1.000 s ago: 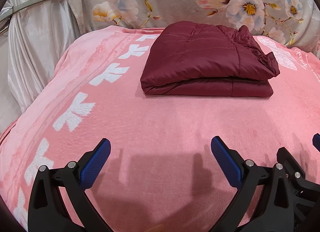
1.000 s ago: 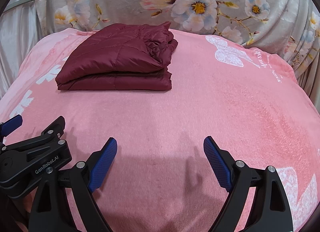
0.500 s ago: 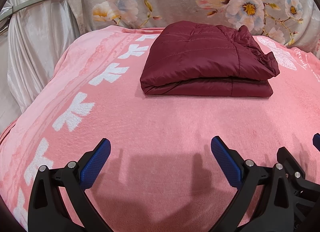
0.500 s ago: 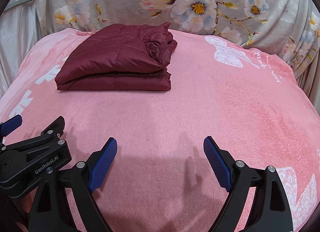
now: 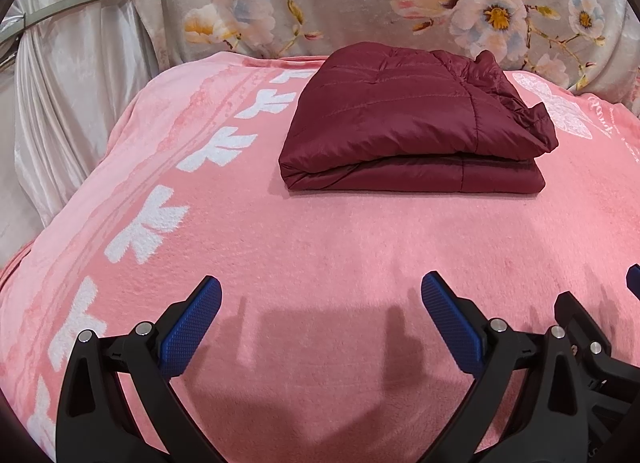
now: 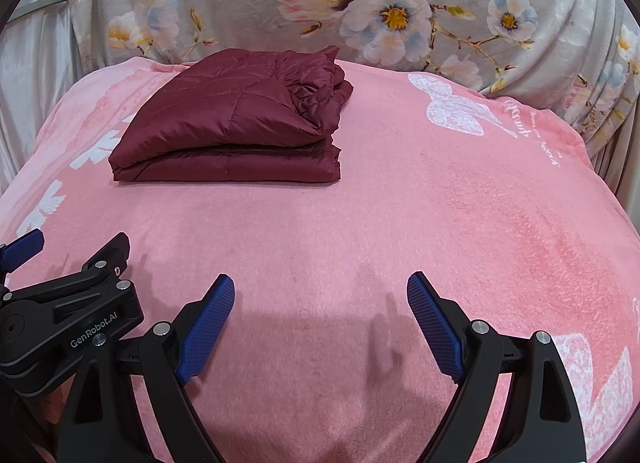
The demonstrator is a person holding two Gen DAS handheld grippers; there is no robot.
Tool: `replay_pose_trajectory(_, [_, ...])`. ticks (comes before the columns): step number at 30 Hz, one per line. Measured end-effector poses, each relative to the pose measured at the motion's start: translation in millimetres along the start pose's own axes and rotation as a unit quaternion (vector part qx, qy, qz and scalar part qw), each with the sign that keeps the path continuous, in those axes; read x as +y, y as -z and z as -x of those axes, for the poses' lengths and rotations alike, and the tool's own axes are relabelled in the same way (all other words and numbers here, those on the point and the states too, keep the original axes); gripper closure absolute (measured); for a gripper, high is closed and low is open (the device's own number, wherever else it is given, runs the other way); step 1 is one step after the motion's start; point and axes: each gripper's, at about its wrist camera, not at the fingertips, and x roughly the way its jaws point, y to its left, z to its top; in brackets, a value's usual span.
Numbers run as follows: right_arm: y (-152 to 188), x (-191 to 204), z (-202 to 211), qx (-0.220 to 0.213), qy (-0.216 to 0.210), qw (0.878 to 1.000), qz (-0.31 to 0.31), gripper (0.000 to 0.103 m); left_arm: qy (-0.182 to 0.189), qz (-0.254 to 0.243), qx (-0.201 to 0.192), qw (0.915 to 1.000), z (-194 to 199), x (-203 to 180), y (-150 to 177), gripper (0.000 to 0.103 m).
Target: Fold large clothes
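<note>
Maroon jacket point(image 5: 412, 131) is lying folded on the pink blanket point(image 5: 320, 247), well ahead of both grippers.

Nothing is changing from the earlier frames: the jacket is sitting in the same spot, and the left gripper point(image 5: 320, 315) and right gripper point(image 6: 320, 311) are still hovering low over the blanket with jaws spread wide, gripping nothing. From the left gripper the jacket is lying ahead and slightly right; from the right gripper point(image 5: 634, 283), ahead and to the left, with the left gripper point(image 6: 24, 243) showing just beside it. White flower prints point(image 5: 148, 223) are running along the blanket's left side. Beyond the jacket a grey floral cloth point(image 6: 360, 11) is hanging, and a pale satin curtain point(image 5: 72, 75) is draping at far left.
</note>
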Motion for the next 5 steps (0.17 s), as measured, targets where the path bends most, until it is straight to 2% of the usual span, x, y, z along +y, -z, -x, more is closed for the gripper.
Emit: replay_pose_trajectory(5, [0.8, -0.1, 0.3, -0.001, -0.001, 1.000, 0.001, 0.017, 0.001, -0.003, -0.004, 1.0000, 2.4, -2.5, 0.0, 0.008])
